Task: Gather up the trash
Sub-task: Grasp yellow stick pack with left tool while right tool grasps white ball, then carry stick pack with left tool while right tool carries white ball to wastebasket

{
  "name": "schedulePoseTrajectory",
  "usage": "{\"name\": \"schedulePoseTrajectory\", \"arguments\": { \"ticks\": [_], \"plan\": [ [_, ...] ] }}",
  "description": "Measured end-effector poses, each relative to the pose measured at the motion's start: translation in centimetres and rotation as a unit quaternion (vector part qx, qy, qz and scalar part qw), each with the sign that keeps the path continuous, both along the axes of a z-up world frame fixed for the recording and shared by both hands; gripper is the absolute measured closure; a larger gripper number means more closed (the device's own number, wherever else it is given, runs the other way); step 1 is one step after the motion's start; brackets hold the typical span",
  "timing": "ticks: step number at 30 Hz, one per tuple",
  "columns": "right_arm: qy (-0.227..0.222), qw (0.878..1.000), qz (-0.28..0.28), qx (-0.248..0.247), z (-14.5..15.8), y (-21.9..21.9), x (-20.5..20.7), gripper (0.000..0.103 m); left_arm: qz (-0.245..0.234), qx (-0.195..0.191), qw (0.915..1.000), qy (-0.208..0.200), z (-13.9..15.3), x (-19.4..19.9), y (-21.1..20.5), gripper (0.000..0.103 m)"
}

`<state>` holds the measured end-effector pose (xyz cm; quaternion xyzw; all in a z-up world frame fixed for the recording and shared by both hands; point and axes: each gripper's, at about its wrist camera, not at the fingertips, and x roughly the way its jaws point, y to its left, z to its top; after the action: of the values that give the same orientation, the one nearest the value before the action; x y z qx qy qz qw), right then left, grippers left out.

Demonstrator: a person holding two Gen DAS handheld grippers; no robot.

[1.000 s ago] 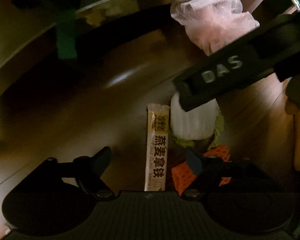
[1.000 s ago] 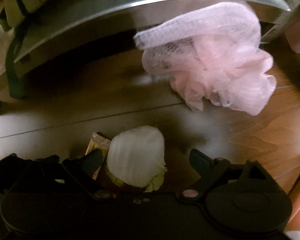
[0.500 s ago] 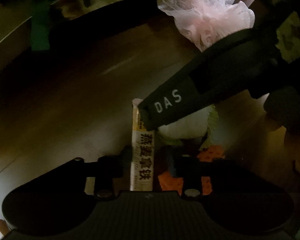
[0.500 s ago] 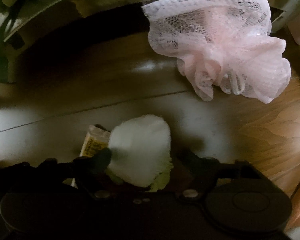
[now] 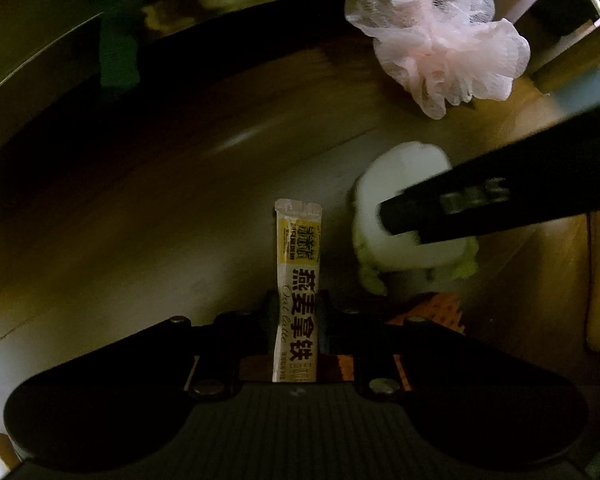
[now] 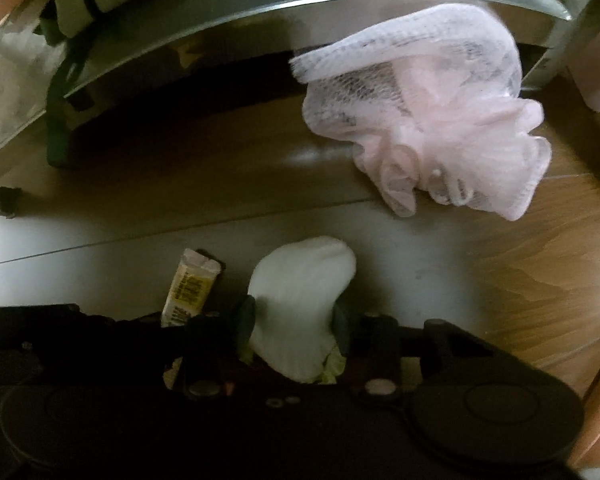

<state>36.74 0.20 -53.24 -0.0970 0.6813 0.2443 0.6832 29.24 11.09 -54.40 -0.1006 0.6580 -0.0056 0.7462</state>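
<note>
My left gripper (image 5: 298, 312) is shut on a long yellow-and-white oat latte sachet (image 5: 298, 280), which stands out straight ahead between the fingers; the sachet also shows in the right wrist view (image 6: 188, 288). My right gripper (image 6: 294, 320) is shut on a white foam piece with green leafy edges (image 6: 300, 304); in the left wrist view the same piece (image 5: 400, 200) sits under the right gripper's black finger (image 5: 480, 208). A pink mesh bath puff (image 6: 432, 120) lies on the wooden floor beyond; it shows too in the left wrist view (image 5: 440, 48).
A curved metal frame (image 6: 260, 4) runs across the back, with a green strap (image 6: 56, 136) hanging at the left. An orange patterned scrap (image 5: 440, 312) lies by my left gripper. A wooden furniture leg (image 5: 572, 60) stands at the far right.
Both grippers went from open to shut: the left closed on the sachet, the right on the white foam piece. The right gripper has swung away to the right in the left wrist view.
</note>
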Motion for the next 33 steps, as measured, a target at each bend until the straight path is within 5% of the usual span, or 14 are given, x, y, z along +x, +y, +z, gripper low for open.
{"name": "schedulePoseTrajectory", "arguments": {
  "ticks": [1,6,8,18,23,33],
  "plan": [
    [-0.001,1.000,-0.001,0.003,0.1,-0.3,0.0,0.073,0.004,-0.004,1.0000,0.001,0.1,0.0,0.3,0.085],
    [-0.001,1.000,-0.005,0.016,1.6,-1.3,0.1,0.078,0.012,-0.017,0.9998,-0.003,0.3,0.4,0.5,0.085],
    [-0.004,1.000,0.003,0.020,2.6,-1.7,-0.3,0.094,0.013,-0.030,0.9994,-0.007,0.9,0.6,0.7,0.085],
    [-0.024,0.999,0.014,0.031,9.6,-3.6,-0.9,0.095,0.004,-0.068,0.9971,-0.035,7.3,0.5,1.0,0.085],
    [-0.042,0.997,0.039,0.048,17.5,-3.5,-0.3,0.095,-0.006,-0.081,0.9949,-0.059,13.7,0.7,1.3,0.085],
    [-0.141,0.984,0.062,0.089,37.0,-7.9,-5.0,0.095,0.000,-0.075,0.9875,-0.138,31.2,-1.3,0.3,0.085]
  ]
}}
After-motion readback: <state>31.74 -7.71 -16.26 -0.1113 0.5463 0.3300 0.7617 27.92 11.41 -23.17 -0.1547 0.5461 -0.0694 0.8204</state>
